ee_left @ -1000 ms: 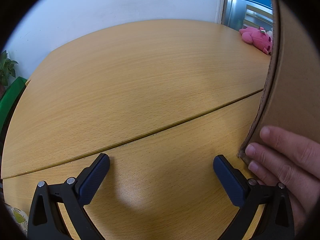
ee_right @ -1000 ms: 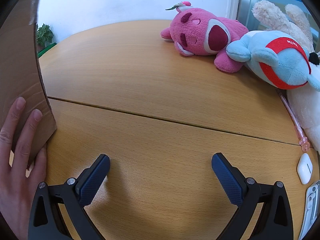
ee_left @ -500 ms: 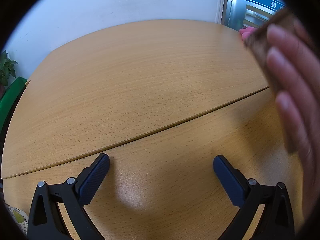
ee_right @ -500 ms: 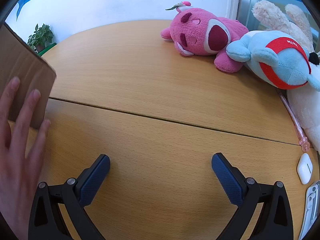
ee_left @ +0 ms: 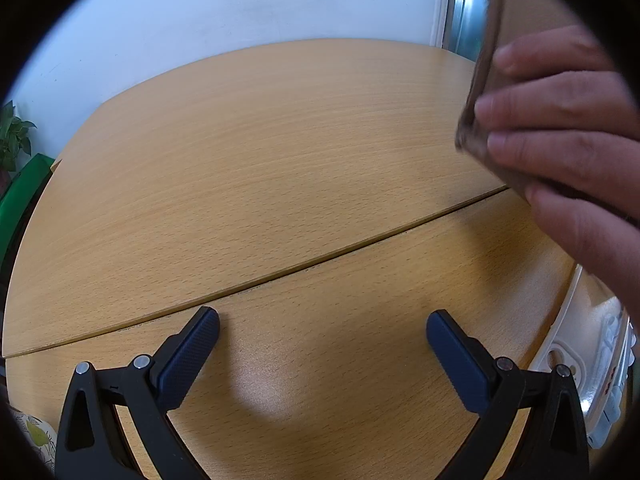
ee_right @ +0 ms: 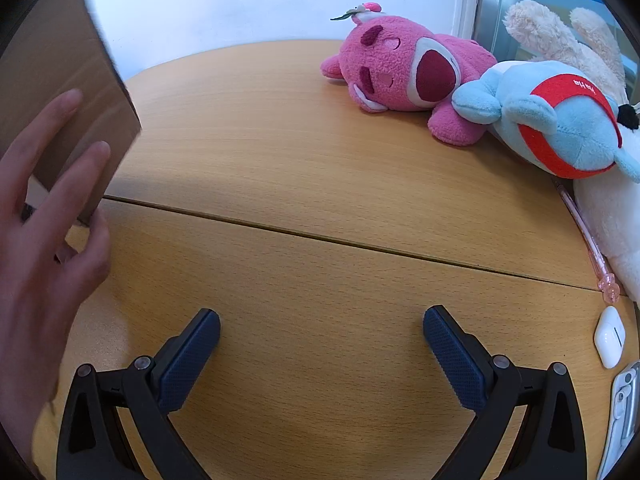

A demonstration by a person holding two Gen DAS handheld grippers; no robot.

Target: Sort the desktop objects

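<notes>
My left gripper (ee_left: 322,334) is open and empty over the wooden table (ee_left: 260,168). My right gripper (ee_right: 322,332) is open and empty over the same table (ee_right: 320,200). A bare hand (ee_left: 568,128) holds a brown cardboard box (ee_left: 480,80) lifted off the table at the right of the left wrist view; the box (ee_right: 60,92) and hand (ee_right: 44,240) show at the left of the right wrist view. A pink plush bear (ee_right: 404,76), a blue plush (ee_right: 556,120) and a cream plush (ee_right: 560,36) lie at the far right.
A pink pen (ee_right: 588,240), a white earbud case (ee_right: 609,336) and a silver object (ee_right: 624,412) lie at the right edge. A white device (ee_left: 592,360) sits at the right of the left wrist view. A green plant (ee_left: 12,140) stands beyond the table.
The hand has lifted the cardboard box off the table, uncovering a white device below it in the left wrist view. Both grippers have stayed still and open.
</notes>
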